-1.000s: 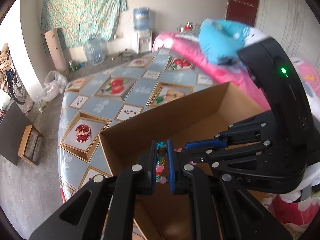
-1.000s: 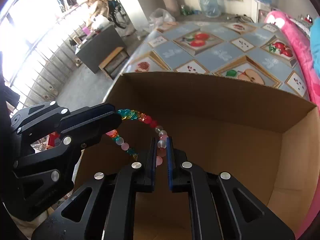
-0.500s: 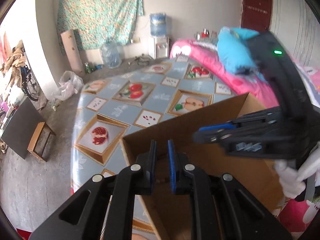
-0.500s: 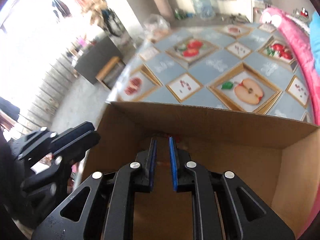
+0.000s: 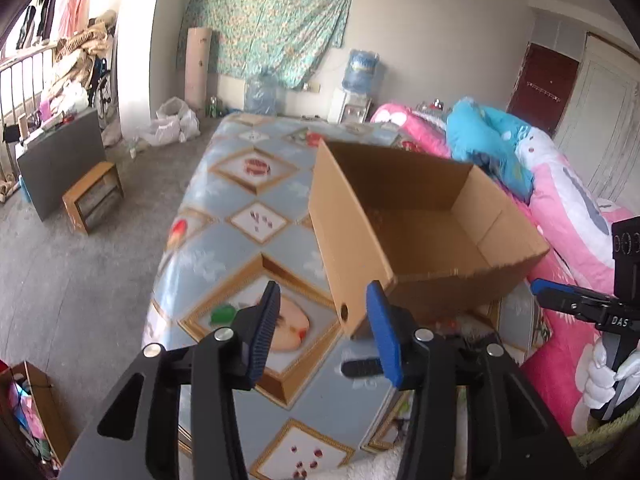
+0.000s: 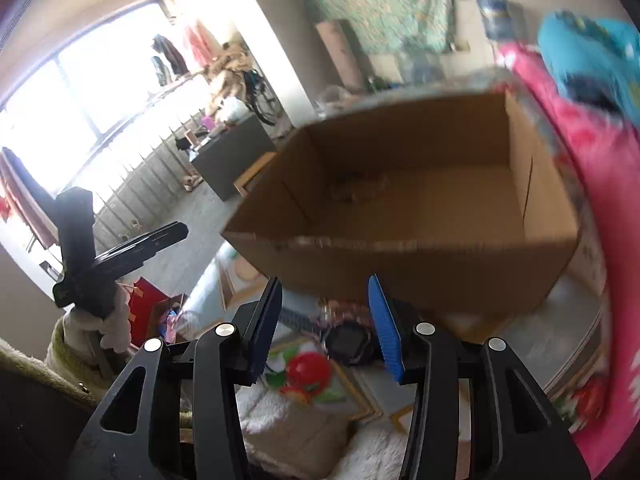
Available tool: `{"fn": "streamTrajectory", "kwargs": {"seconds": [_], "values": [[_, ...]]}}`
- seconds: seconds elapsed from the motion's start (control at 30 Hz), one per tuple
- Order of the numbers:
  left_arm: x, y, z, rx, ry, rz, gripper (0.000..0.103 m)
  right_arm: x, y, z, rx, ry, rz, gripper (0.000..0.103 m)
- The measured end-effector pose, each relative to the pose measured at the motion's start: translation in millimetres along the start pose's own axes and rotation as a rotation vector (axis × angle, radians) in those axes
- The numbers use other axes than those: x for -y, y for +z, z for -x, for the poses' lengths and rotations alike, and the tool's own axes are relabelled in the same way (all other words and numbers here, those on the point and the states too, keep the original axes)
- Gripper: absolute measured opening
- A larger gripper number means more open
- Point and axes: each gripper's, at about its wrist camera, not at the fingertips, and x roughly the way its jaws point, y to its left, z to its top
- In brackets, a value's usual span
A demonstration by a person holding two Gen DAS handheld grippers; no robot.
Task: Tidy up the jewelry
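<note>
Both your grippers tilt down toward the table's (image 5: 224, 240) near end, short of the cardboard box (image 5: 352, 240). The left gripper (image 5: 326, 330) and right gripper (image 6: 326, 322) have just been opening and now stand about half apart with nothing between their pads. A blurred bead bracelet (image 6: 360, 188) lies on the box floor, well beyond your fingertips, and a black watch (image 6: 346, 340) rests on the table just past the right ones.

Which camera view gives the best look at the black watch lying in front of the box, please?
The right wrist view: the watch lies on the table just before the box, its face and strap visible, though blurred. The left wrist view shows only a dark strap end and part of the watch behind its own fingers.
</note>
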Motion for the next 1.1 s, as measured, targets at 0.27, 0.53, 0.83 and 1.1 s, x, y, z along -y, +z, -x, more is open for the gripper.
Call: {"fn": "streamTrajectory", "kwargs": {"seconds": [0.27,0.53,0.83,1.1], "values": [[32.9,-43.2,-69.2,-0.181,-0.057,0.023,0.051,10.2,-18.3,-60.3,-0.075,-0.096,-0.066,0.044],[48.5,-53.2,-94.5,-0.234,-0.054,0.030,0.055,5.3,-25.4,-83.7,-0.125,-0.131,-0.045,0.044],[48.6,-47.0,-97.4,-0.243,-0.108,0.079,0.057,-10.4,-32.7,-97.1,-0.126,-0.177,0.058,0.044],[51.8,-39.7,-87.7,-0.180,0.000,0.038,0.058,-14.9,-34.5,-100.9,-0.125,-0.169,0.071,0.044]]}}
